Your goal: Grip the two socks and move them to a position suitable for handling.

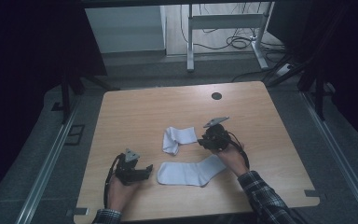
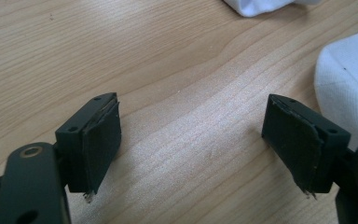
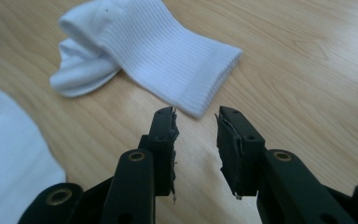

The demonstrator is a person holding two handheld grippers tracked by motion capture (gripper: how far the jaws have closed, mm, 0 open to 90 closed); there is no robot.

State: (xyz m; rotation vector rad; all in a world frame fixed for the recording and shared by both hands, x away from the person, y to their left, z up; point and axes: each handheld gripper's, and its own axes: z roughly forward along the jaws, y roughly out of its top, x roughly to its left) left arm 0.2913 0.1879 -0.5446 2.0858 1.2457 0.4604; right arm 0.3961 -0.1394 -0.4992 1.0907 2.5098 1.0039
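Right gripper (image 3: 196, 140) hovered empty, jaws narrowly parted, just short of folded sock's (image 3: 140, 51) ribbed cuff, mid-table (image 1: 135, 107). Flat sock (image 1: 191, 171) stretched lengthwise along near edge, toe beside released, wide-open left gripper (image 2: 193, 140).

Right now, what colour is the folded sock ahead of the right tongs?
White, with a ribbed cuff; the folded sock shows best in the right gripper view.

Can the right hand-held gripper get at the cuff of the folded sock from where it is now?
Probably yes. The right hand-held gripper faces the folded sock with its jaws slightly apart and empty, and only bare table lies before the cuff.
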